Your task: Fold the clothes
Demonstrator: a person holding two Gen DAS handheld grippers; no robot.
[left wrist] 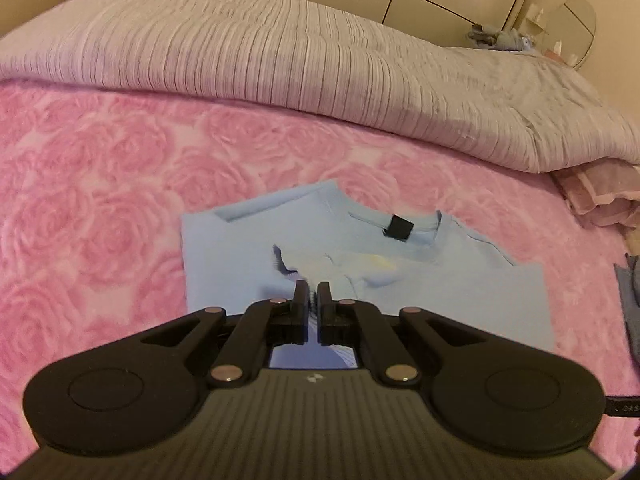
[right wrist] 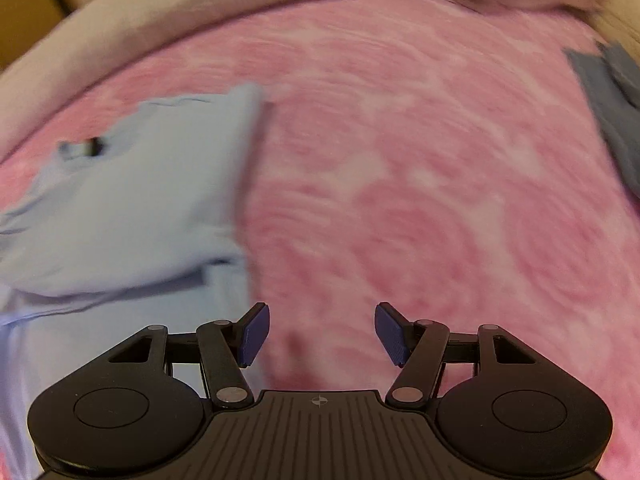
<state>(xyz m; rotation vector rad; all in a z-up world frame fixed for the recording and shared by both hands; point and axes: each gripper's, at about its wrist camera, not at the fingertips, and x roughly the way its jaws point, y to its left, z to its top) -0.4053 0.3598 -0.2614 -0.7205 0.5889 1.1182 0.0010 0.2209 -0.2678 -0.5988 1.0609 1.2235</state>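
My right view is motion-blurred; the shirt [right wrist: 120,200] runs off its left edge, and a grey cloth [right wrist: 612,112] is cut at right.

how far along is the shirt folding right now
Partly done: the light blue t-shirt lies on the pink rose blanket with both sides folded inward, collar tag up. In hand: the left gripper is shut, pinching a bit of its fabric. The right gripper is open over bare blanket, holding nothing. Left: the lengthwise fold, and perhaps the grey-blue garment at the blanket's edge.
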